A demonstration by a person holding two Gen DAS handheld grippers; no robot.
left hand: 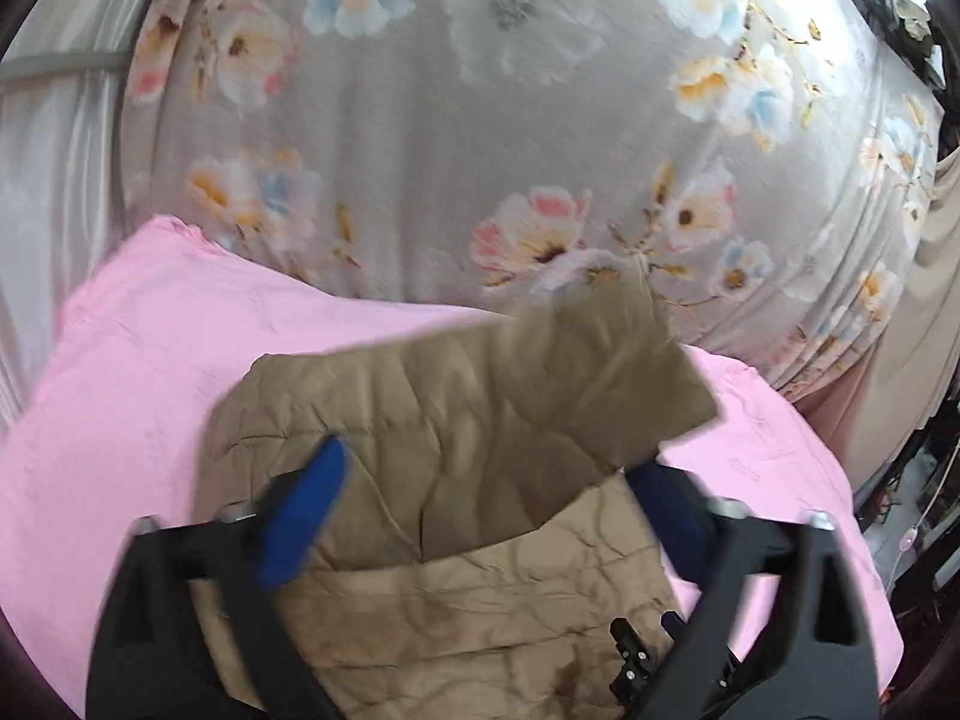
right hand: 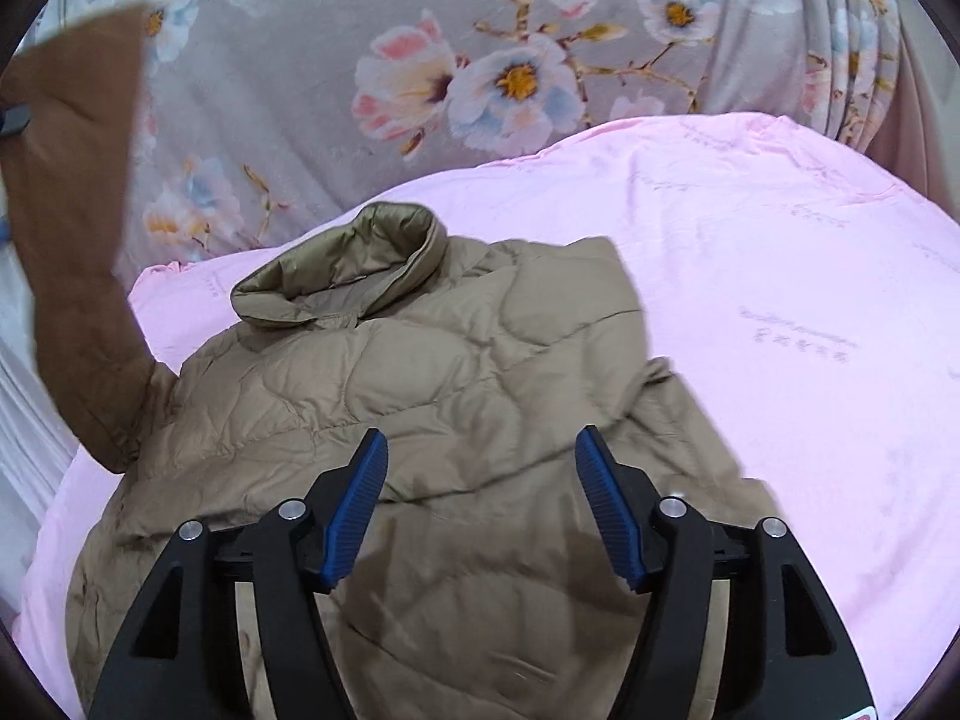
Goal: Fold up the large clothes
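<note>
The right gripper (right hand: 480, 516), jaws standing apart with nothing between the pads, is hovering just above the back of a tan quilted jacket (right hand: 420, 408). The jacket is lying on a pink sheet (right hand: 780, 300), its collar (right hand: 354, 264) pointing away from the camera. In the left wrist view, the left gripper (left hand: 486, 492) is spreading wide, its blue pads gripping nothing, while a sleeve (left hand: 570, 372) is hanging blurred above the jacket body; the right wrist view is showing that sleeve raised at the far left. Beyond, a grey floral bedspread (left hand: 420, 150) is covering the bed.
</note>
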